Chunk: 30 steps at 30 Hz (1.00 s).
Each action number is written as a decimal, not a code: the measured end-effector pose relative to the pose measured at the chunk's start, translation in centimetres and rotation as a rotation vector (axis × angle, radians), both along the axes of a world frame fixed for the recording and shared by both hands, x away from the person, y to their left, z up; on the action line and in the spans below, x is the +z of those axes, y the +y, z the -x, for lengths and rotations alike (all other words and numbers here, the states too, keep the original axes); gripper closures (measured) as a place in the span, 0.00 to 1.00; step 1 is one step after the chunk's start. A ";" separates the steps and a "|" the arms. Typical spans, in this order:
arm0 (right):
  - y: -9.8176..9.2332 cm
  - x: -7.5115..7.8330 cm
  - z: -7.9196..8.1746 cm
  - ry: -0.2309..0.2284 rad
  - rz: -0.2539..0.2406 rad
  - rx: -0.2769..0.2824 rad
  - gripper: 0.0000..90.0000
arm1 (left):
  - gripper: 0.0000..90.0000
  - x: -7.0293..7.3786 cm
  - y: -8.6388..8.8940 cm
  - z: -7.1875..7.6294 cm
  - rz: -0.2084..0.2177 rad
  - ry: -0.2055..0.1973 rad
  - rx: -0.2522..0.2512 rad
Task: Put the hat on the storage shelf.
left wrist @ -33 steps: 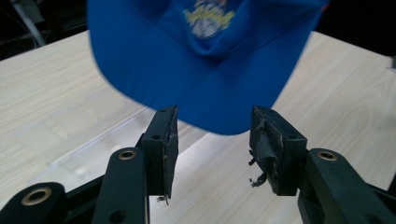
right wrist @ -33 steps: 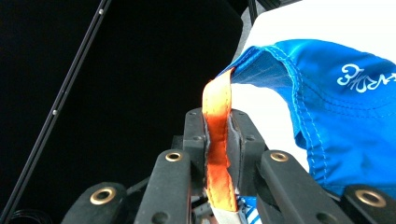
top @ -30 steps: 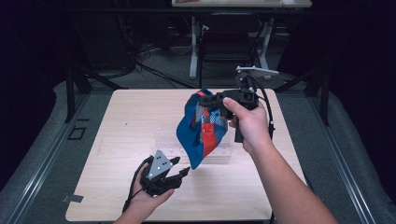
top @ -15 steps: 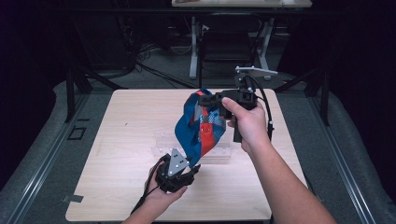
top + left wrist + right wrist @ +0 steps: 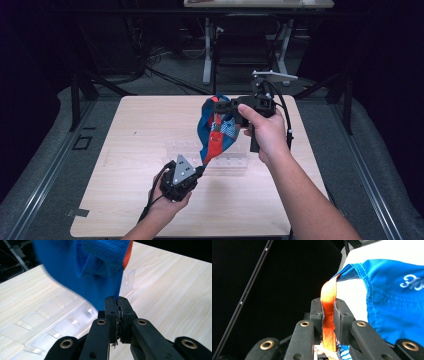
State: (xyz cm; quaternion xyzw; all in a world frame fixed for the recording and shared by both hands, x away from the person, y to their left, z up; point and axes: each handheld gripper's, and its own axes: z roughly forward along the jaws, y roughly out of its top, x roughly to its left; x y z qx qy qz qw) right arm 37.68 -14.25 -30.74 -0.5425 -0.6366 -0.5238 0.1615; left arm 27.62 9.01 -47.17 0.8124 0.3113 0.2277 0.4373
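The blue garment (image 5: 216,131) is held above the middle of the surface (image 5: 125,150), stretched between the two tools. Its full shape cannot be made out: in the left gripper view the fabric (image 5: 82,272) is blurred and cut off by the top edge, and in the right gripper view it (image 5: 392,302) is cut off at the right edge. White lettering on the cloth is cut off and cannot be read.

The left tool (image 5: 199,169) has just been closing, and its jaws are now clamped on the lower tip of the garment, as seen in the left gripper view (image 5: 117,307). The right tool (image 5: 216,106) is clamped on the orange strap (image 5: 329,322) at the garment's upper end; the strap is seen pinched flat between the pads.

A clear plastic rack (image 5: 220,156) lies on the surface beneath the garment; its outline is hard to trace against the pale wood grain, and part of it is hidden by the cloth.

The surface is a light wooden board standing on grey flooring (image 5: 50,165). A dark room with table legs (image 5: 207,50) and cables is seen behind it.

Bare board is available to the left of the rack and along the far edge.
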 end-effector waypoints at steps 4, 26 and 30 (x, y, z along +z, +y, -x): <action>0.0 0.1 0.0 -0.007 -0.010 -0.002 0.87 | 0.98 0.3 0.4 -0.5 0.001 -0.004 0.013; 0.6 -2.0 -1.2 0.011 -0.008 -0.009 0.87 | 0.98 -1.3 1.8 -3.5 0.066 0.057 0.029; 0.8 -2.5 -1.3 0.019 -0.005 -0.003 0.87 | 0.98 -1.9 2.1 -3.7 0.078 0.071 0.032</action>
